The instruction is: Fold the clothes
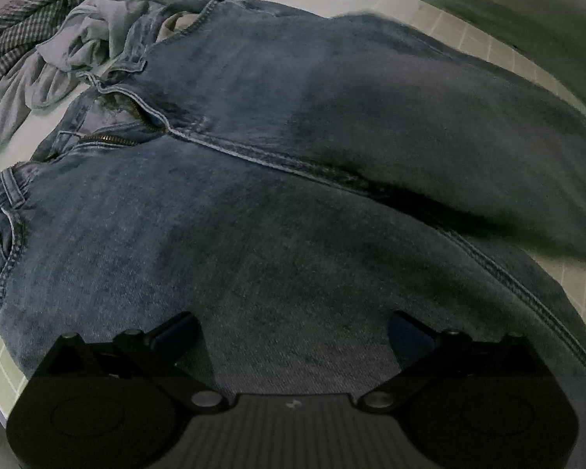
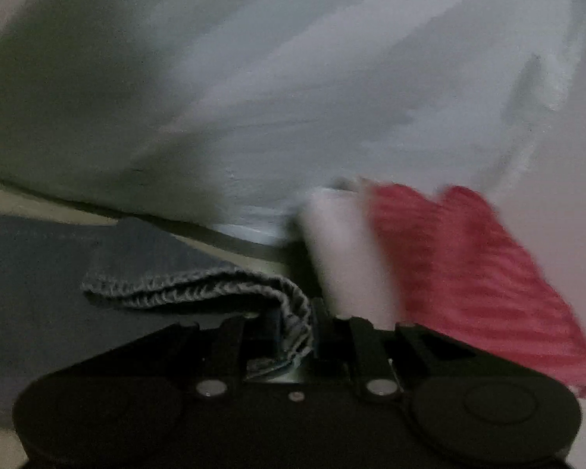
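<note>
A pair of blue jeans [image 1: 277,179] lies spread across the mat, waistband and open zipper at the upper left, legs running to the right. My left gripper [image 1: 293,332] is open and hovers just above the near leg, nothing between its fingers. My right gripper [image 2: 293,332] is shut on the frayed hem of a jeans leg [image 2: 199,287], with the denim trailing off to the left. The right wrist view is blurred.
A crumpled grey garment [image 1: 97,35] and a checked garment [image 1: 27,19] lie at the upper left beyond the waistband. The green gridded mat [image 1: 488,47] shows around the jeans. In the right wrist view a red striped cloth [image 2: 472,273] and pale fabric [image 2: 293,78] fill the background.
</note>
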Demonstrator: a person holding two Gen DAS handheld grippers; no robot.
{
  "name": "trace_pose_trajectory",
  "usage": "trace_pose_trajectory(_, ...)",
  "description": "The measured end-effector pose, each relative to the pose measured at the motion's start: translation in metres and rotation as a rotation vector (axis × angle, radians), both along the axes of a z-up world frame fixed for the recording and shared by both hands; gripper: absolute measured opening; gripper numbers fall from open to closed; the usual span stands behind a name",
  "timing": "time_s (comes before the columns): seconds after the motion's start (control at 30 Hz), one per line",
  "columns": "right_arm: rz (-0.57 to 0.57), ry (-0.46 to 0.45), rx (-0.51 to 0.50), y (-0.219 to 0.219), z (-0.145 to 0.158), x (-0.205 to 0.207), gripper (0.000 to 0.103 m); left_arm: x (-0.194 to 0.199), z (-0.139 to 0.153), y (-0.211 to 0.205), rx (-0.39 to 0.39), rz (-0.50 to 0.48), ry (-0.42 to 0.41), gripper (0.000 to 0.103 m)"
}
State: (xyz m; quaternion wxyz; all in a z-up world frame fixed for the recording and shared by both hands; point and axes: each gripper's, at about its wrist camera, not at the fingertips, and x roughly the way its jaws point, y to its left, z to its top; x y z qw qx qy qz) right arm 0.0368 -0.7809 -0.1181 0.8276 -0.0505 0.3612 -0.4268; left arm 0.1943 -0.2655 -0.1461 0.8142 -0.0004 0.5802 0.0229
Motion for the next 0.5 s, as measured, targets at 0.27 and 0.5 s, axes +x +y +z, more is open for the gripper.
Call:
trace_pose_trajectory(0.27, -0.001, 0.118, 0.11, 0.013, -0.039, -0.047, 0.041, -0.003, -0.001, -0.001, 0.001, -0.002, -0.012, 0.103)
trace_pose_trajectory(0.5, 0.082, 0.037, 0.103, 0.046, -0.037, -0.043, 0.042, -0.006, -0.002, -0.002, 0.001, -0.002, -0.017, 0.103)
